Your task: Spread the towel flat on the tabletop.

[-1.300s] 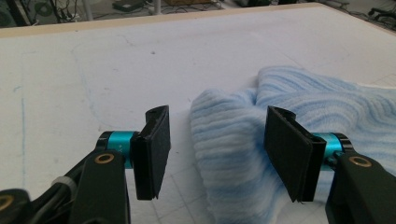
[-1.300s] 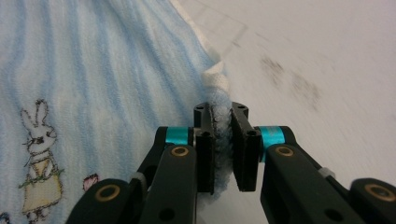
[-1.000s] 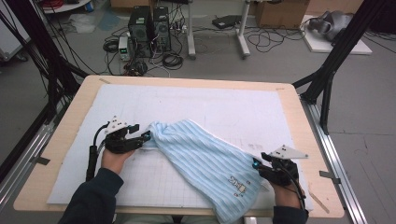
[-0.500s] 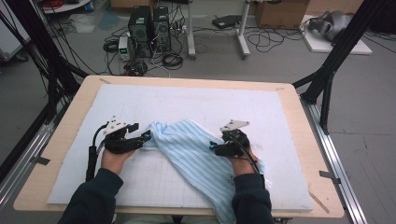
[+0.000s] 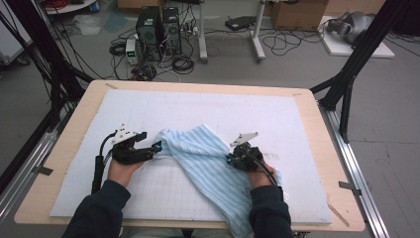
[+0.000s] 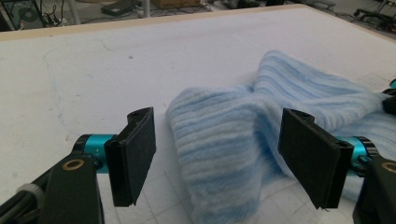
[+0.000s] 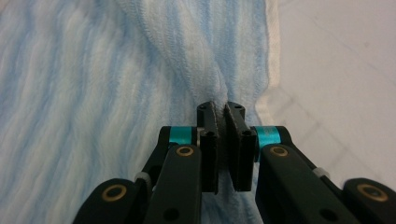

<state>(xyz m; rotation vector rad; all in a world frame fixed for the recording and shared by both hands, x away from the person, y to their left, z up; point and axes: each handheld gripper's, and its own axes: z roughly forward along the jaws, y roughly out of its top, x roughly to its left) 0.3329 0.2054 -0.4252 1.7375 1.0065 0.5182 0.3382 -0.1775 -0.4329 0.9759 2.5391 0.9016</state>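
A light blue striped towel [image 5: 208, 158] lies crumpled across the white mat [image 5: 198, 106], running from the middle toward the front edge. My left gripper [image 5: 156, 147] rests at the towel's left end. In the left gripper view the left gripper [image 6: 219, 154] has just been opening: the towel's end [image 6: 219, 135] lies between the pads [image 6: 135, 154], which stand wide and do not press it. My right gripper [image 5: 230, 159] sits on the towel's right side. The right gripper [image 7: 224, 112] has just closed, shut on a pinched ridge of the towel [image 7: 93, 70].
The mat covers a wooden tabletop [image 5: 317, 129] framed by metal rails [image 5: 356, 168]. Black stand legs [image 5: 346, 84] rise at the right rear corner. Computers [image 5: 158, 25] and cables lie on the floor beyond the far edge.
My right gripper swung from the towel's front right corner leftward to its middle and closed on a fold. The left gripper stayed put while its jaws widened.
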